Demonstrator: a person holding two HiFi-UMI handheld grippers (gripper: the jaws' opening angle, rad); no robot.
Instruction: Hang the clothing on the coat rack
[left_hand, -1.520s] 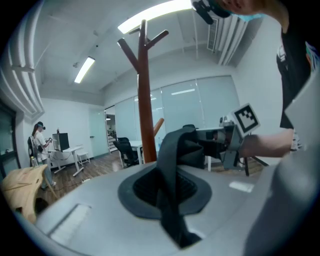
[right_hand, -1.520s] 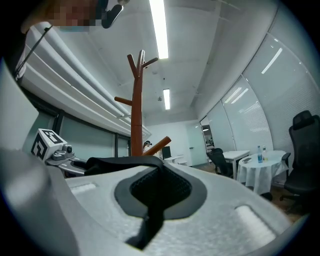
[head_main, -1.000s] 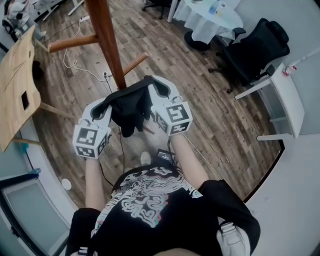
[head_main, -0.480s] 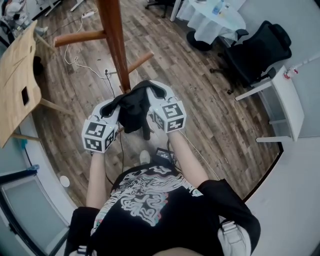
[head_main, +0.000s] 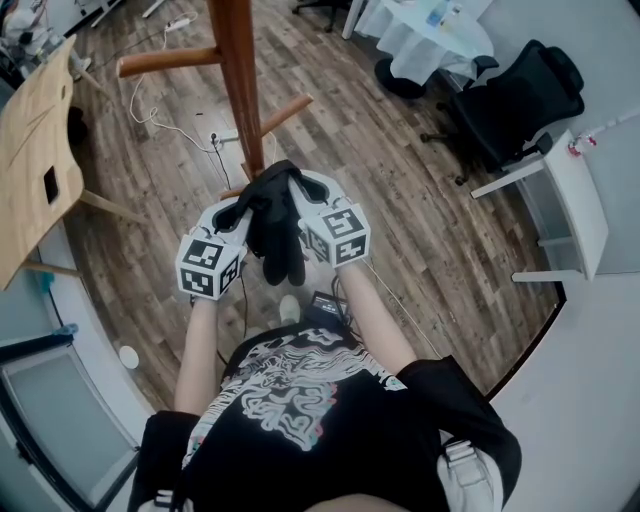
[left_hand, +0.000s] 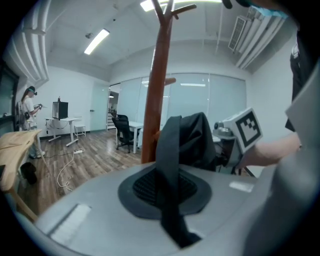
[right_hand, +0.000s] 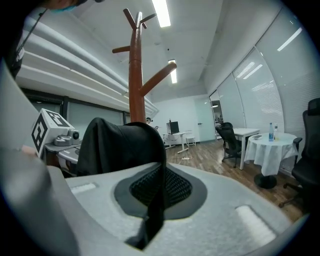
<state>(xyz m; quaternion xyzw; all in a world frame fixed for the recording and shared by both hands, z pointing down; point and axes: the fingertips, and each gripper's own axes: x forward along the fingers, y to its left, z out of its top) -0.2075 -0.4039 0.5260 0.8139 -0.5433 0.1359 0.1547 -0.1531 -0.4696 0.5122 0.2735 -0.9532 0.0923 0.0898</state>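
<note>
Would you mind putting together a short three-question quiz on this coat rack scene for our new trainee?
1. True or false: the left gripper and the right gripper are each shut on the black garment.
2. In the head view, where does the pole of the coat rack stand relative to the garment? A) just beyond it, towards the top of the picture B) behind the person C) at the far right edge
3. Does the garment hang on a peg of the rack?
Key: 1 true; 2 A; 3 no, it is held up between the two grippers, off the pegs.
</note>
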